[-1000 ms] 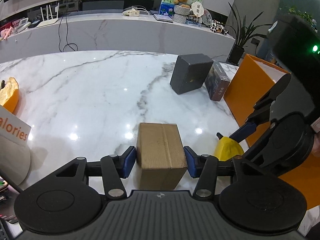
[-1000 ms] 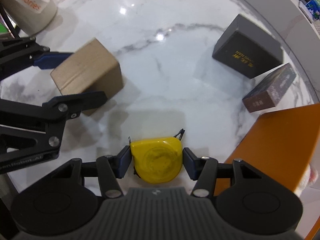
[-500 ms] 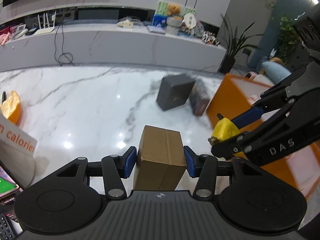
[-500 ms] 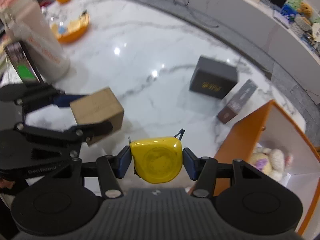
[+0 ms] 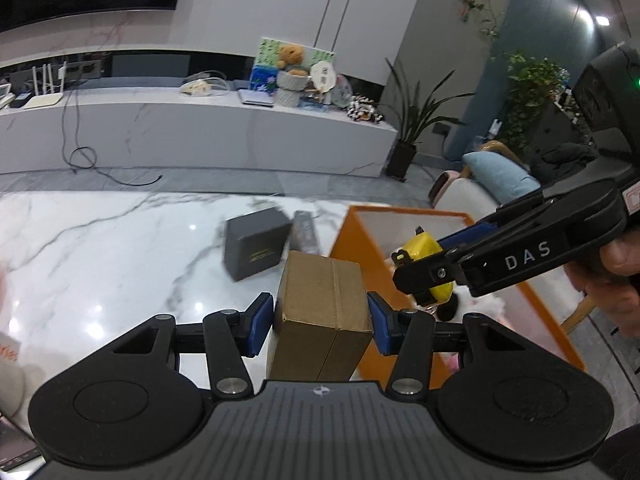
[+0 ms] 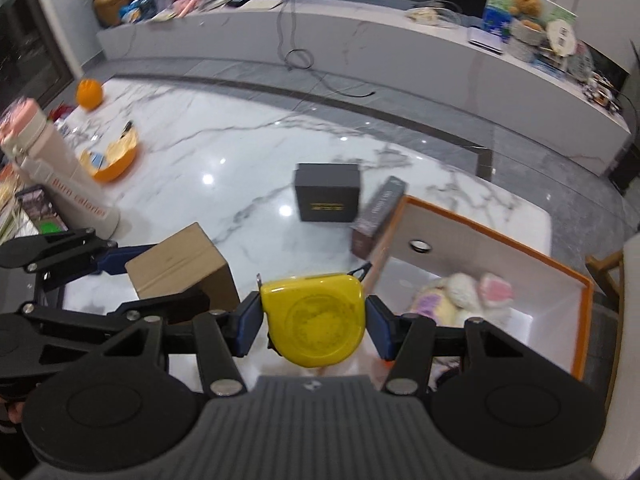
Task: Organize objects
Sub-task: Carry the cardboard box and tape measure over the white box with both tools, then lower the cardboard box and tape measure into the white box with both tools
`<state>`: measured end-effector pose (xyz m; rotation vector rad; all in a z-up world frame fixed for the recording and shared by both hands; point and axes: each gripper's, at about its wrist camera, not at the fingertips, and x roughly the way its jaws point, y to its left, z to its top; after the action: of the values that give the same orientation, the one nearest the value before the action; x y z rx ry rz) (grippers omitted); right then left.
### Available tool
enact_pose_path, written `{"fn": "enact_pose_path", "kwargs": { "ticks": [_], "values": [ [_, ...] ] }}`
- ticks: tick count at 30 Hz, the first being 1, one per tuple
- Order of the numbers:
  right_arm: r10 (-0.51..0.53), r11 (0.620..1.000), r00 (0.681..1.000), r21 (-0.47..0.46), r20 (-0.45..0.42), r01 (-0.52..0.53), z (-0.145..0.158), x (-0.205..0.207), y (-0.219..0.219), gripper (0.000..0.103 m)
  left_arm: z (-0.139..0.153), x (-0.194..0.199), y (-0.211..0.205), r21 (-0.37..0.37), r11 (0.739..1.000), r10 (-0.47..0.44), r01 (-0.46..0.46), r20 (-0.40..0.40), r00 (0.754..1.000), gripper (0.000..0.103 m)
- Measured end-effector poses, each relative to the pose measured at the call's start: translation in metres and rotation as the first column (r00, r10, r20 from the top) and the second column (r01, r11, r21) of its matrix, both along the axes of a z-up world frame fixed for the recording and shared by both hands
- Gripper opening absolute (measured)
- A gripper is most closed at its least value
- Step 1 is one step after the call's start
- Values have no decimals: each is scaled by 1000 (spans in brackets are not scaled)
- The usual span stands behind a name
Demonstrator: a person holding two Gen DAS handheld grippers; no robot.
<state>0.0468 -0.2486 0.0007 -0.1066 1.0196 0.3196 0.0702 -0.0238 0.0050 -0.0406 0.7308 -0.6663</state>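
The left gripper [image 5: 321, 322] has its blue pads pressed against both sides of a brown cardboard box with a taped seam [image 5: 323, 300], its jaws partly closed to the box's width, and the box hangs clear of the white marble tabletop [image 5: 120, 256]. The right gripper [image 6: 314, 320] clamps a round yellow plastic tape measure [image 6: 316, 318] between its pads, jaws likewise part-way closed on it; in the left wrist view this tape measure sits above the near rim of an open orange bin with white inner walls [image 5: 360, 248]. Inside the bin lies a pale plush toy with pink paws [image 6: 464, 296]. On the tabletop, beside the bin's far corner, a square black box with gold lettering [image 6: 327, 198] stands upright, and a slim dark rectangular box [image 6: 380, 210] leans between it and the bin wall. Farther left on the table are a white bottle with orange lettering [image 6: 66, 188] and an orange bowl-like peel [image 6: 114, 156].
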Motion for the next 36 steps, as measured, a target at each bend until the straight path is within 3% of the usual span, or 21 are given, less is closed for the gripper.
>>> {"fn": "enact_pose_path", "kwargs": {
  "ticks": [12, 21, 26, 36],
  "values": [
    [-132, 991, 991, -5, 27, 132, 5, -20, -59, 57, 22, -8, -49, -115, 989, -90, 94, 33, 995, 58],
    [-212, 977, 977, -33, -3, 212, -12, -40, -96, 57, 18, -18, -85, -133, 980, -147, 151, 36, 988, 58],
    [-222, 974, 974, -61, -40, 219, -30, -52, -103, 57, 9, -22, -104, -89, 982, -162, 165, 38, 986, 58],
    [-167, 979, 974, -140, -153, 146, -73, -65, -91, 57, -20, -30, -139, 77, 982, -176, 173, 42, 983, 58]
  ]
}}
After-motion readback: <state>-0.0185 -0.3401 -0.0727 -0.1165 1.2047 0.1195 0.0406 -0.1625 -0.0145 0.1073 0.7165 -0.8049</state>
